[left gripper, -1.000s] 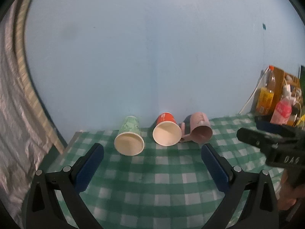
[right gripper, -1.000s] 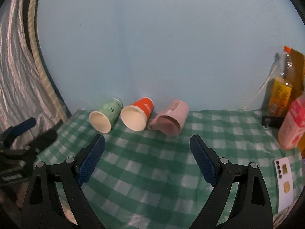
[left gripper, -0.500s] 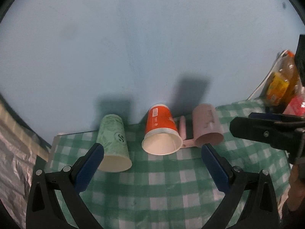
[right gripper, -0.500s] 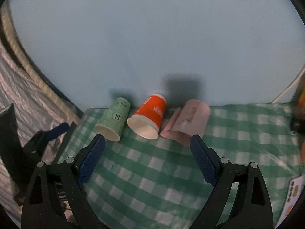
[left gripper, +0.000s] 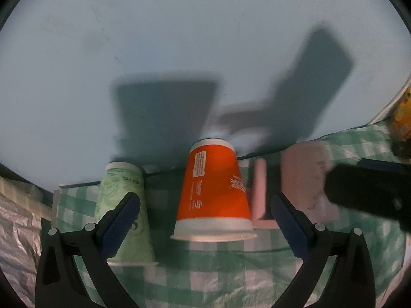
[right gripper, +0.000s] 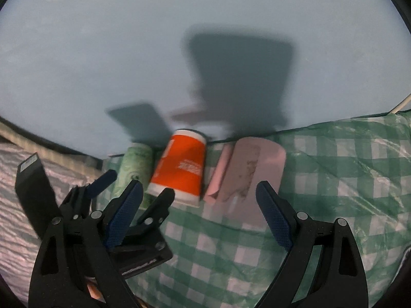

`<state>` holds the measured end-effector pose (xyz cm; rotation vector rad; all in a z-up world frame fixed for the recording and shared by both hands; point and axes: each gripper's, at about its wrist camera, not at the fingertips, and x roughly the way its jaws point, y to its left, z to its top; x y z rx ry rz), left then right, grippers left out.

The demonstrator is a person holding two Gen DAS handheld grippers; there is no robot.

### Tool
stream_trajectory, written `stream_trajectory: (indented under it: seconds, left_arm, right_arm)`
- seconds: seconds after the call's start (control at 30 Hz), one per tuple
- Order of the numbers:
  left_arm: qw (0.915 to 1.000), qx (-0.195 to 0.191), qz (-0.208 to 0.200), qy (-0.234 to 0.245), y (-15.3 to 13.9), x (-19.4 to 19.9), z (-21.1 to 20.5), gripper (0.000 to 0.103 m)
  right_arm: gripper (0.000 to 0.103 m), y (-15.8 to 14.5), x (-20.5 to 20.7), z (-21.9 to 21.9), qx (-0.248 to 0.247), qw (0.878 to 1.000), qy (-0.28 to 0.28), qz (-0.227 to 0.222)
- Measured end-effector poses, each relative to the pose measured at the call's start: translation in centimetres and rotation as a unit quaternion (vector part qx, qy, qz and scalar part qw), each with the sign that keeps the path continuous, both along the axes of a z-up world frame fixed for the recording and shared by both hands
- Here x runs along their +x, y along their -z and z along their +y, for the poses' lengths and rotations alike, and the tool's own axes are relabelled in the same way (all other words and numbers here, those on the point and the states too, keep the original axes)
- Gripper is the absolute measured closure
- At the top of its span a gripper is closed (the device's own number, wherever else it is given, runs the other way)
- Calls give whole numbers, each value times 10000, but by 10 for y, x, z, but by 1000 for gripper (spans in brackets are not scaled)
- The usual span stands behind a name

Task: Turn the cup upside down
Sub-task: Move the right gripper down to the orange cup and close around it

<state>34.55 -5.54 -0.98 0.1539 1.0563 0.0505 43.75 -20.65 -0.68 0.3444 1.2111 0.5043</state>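
Three cups lie on their sides in a row on the tabletop (left gripper: 218,277), which is covered by a green-and-white checked cloth, close to a pale blue wall (left gripper: 179,51). From left to right: a green paper cup (left gripper: 123,205), an orange paper cup (left gripper: 214,195), and a pink mug (left gripper: 305,179) with its handle (left gripper: 259,187) on the side facing the orange cup. All three point their bases toward the wall and their open mouths toward the cameras. The left gripper (left gripper: 205,223) hovers low over the cloth with its fingers spread wide, empty; the orange cup sits between the two blue pads, touching neither, and the left pad overlaps the green cup in the left wrist view. The right gripper (right gripper: 200,218) is likewise spread wide and empty, aimed at the gap between the orange cup (right gripper: 179,169) and the pink mug (right gripper: 249,174); the mug lies just inside its right finger line. In the right wrist view the left gripper's body (right gripper: 102,210) shows at lower left, its tips near the green cup (right gripper: 134,164) and the orange cup's rim. Both views are motion-blurred. Dark shadows of the grippers fall on the wall above the cups. A yellow-labelled item (left gripper: 400,120) is partly visible at the far right edge; what it is cannot be told.
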Motion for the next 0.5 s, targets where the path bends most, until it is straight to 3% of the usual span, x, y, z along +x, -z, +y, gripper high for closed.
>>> stream_trajectory:
  seconds: [0.37, 0.5]
  left_arm:
    - [9985, -70, 536, -104, 36, 45, 1, 1]
    - [9972, -141, 725, -82, 48, 63, -1, 6]
  right_arm:
    - [13, 29, 15, 11, -330, 9993, 1, 197]
    - [13, 40, 18, 6, -426, 9988, 50, 235]
